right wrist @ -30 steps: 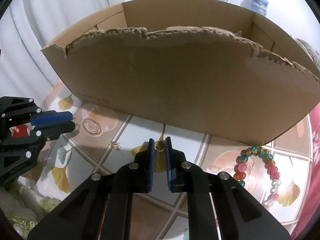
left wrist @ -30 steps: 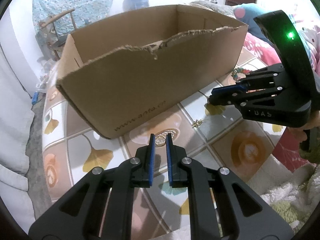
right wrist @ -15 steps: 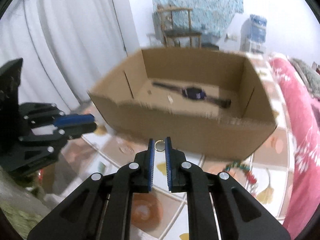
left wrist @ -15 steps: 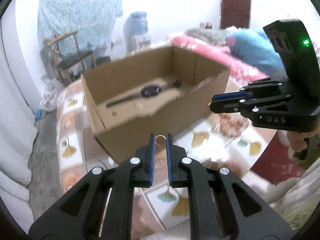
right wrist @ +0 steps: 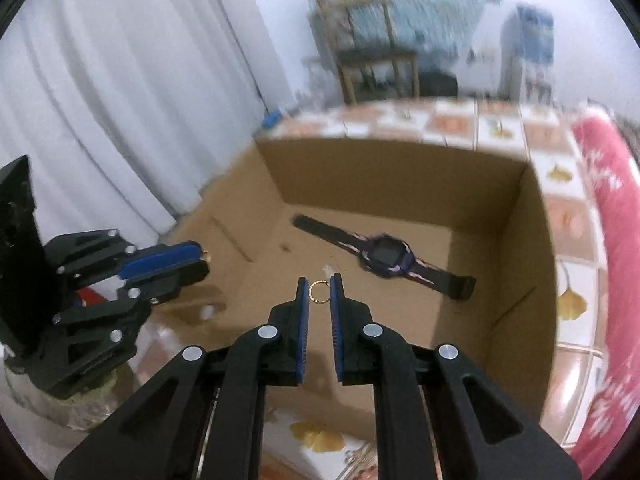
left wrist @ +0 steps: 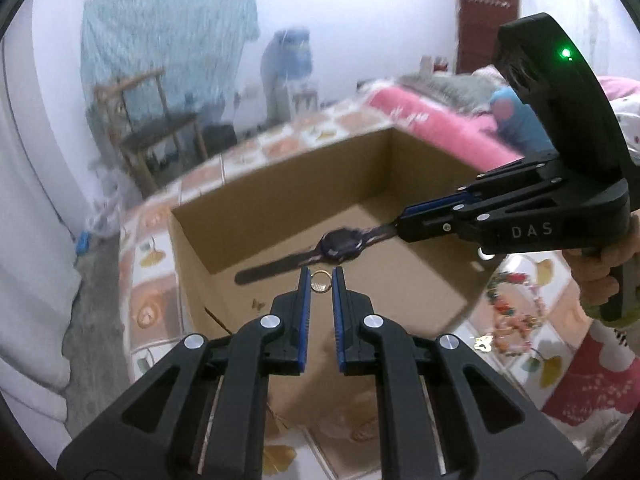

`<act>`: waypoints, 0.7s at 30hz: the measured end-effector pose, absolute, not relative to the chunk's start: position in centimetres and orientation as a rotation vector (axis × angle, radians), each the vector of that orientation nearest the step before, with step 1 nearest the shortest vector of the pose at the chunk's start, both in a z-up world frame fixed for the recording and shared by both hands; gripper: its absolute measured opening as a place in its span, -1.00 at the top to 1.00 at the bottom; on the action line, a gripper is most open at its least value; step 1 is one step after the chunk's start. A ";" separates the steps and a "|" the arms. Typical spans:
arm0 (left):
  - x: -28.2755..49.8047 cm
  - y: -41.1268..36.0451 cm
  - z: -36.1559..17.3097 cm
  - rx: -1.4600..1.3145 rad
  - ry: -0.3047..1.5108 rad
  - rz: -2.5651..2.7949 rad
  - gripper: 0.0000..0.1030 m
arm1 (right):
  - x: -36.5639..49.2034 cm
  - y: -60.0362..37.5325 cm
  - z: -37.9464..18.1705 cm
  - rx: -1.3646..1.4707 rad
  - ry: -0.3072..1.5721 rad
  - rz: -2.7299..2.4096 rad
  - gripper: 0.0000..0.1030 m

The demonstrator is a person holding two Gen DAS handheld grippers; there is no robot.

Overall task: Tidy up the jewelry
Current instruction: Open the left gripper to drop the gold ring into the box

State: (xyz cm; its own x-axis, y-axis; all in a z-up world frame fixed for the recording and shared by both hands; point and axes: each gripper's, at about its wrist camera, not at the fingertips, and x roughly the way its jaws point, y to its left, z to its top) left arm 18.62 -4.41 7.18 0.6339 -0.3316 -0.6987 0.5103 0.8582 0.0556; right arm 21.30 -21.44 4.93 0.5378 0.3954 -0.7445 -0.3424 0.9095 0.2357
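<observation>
An open cardboard box (left wrist: 208,248) stands on the tiled tabletop, and a dark purple watch (left wrist: 340,245) lies flat on its floor. My left gripper (left wrist: 321,276) hangs above the box's near wall, shut on a small gold ring (left wrist: 321,288) pinched between its blue pads. My right gripper (right wrist: 319,284) is over the box too, shut on a thin gold hoop (right wrist: 319,292), with the watch (right wrist: 386,257) just beyond it. Each gripper shows in the other's view: the right gripper (left wrist: 400,227) comes in from the right, the left gripper (right wrist: 205,264) from the left.
A colourful bead bracelet (left wrist: 516,316) and a tiny gold piece (left wrist: 484,343) lie on the table (left wrist: 532,364) right of the box. Small bits (right wrist: 328,268) sit on the box floor. A pink blanket (right wrist: 616,240) borders the right, a white curtain (right wrist: 120,100) the left.
Both grippers rose from the table in front of the box and moved up over its near wall, each keeping its ring. The box's inside and the watch came into view.
</observation>
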 end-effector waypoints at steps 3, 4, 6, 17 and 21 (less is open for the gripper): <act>21.2 -4.3 5.6 0.237 0.836 -0.482 0.81 | 23.7 -21.6 3.4 0.089 0.963 0.433 0.79; 21.9 -4.2 5.1 0.238 0.860 -0.471 0.81 | 24.0 -21.6 3.1 0.092 0.968 0.426 0.79; 22.7 -4.1 4.7 0.232 0.882 -0.469 0.81 | 24.8 -21.9 2.7 0.110 0.975 0.407 0.79; 23.8 -2.3 5.6 0.125 0.869 -0.459 0.77 | 23.9 -24.0 4.7 0.210 0.875 0.389 0.39; 23.2 -1.4 7.0 0.088 0.833 -0.446 0.72 | 22.7 -25.1 6.0 0.245 0.819 0.382 0.38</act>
